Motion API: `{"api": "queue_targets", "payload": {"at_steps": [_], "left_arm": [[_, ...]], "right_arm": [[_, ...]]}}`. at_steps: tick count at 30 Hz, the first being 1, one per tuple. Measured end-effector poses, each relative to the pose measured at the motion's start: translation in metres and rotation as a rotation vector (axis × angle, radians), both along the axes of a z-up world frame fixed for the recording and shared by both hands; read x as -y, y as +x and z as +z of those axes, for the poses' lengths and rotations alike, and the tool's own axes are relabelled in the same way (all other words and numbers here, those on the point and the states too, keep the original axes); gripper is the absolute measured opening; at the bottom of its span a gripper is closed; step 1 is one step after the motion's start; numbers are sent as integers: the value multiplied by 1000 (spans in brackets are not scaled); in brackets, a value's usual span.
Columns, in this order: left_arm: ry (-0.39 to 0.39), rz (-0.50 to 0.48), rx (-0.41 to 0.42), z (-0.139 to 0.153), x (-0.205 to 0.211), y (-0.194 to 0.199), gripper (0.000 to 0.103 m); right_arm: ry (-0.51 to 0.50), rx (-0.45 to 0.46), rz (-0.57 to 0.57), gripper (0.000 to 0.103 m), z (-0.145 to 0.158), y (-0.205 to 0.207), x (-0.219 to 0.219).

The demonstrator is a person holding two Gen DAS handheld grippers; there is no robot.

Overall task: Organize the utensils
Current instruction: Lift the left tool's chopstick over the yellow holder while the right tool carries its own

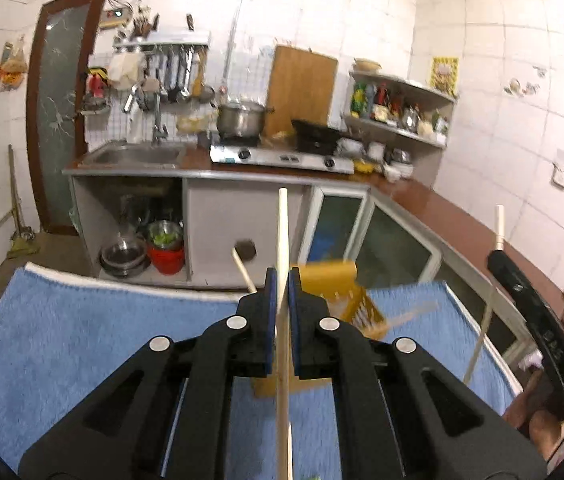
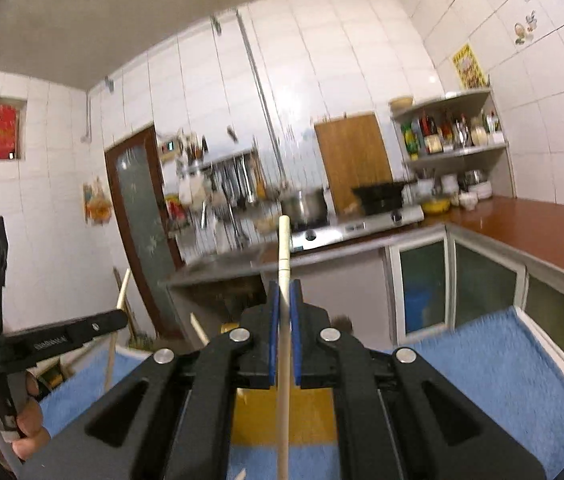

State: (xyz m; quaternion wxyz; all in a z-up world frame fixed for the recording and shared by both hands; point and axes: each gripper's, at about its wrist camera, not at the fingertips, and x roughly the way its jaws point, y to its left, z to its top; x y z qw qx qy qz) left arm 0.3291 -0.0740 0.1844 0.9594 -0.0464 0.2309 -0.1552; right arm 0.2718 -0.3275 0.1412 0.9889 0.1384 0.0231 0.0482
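Only the left wrist view showed the yellow holder [image 1: 341,296] clearly: it lay tilted on the blue towel [image 1: 82,328], just past the fingertips toward 1 o'clock, blurred, with a loose stick [image 1: 242,272] poking up at 11 o'clock of the left gripper [image 1: 282,280]. The same view caught the right gripper's black body [image 1: 537,312] at 3 o'clock, its chopstick [image 1: 499,226] rising above it and running down below.

The right wrist view showed the holder [image 2: 309,412] only as a yellow patch under the right gripper [image 2: 284,294]. It also showed what the other view did not: the hand [image 2: 2,420] at 8 o'clock gripping the left tool, and the left gripper's finger [image 2: 82,330] seen side-on at 9 o'clock.

Each gripper's blue pads were pressed onto a pale chopstick. The left one's chopstick [image 1: 283,232] stood upright between the pads, running from 12 o'clock above the tips down to 6 o'clock. The right one's chopstick [image 2: 284,248] likewise ran straight through the pinch, its top end above the fingertips at 12 o'clock.
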Motion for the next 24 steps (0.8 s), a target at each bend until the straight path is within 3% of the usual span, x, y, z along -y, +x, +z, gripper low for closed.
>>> {"api": "queue_targets", "payload": {"at_steps": [5,11,19,24], "left_arm": [[-74,-8,35,11,9,31,5],[-62,-11,149,7,27,59,5],[-138,46,295,0,31,70,5],[-91,53,329,-9,42,79,5]], "right_arm": [[8,94,-38,6,11,26,2],[-4,156,-60,6,12,57,-3],[-48,252,-109,6,2,71,-20],[-85,250,-103,6,-9,86,-30]]}}
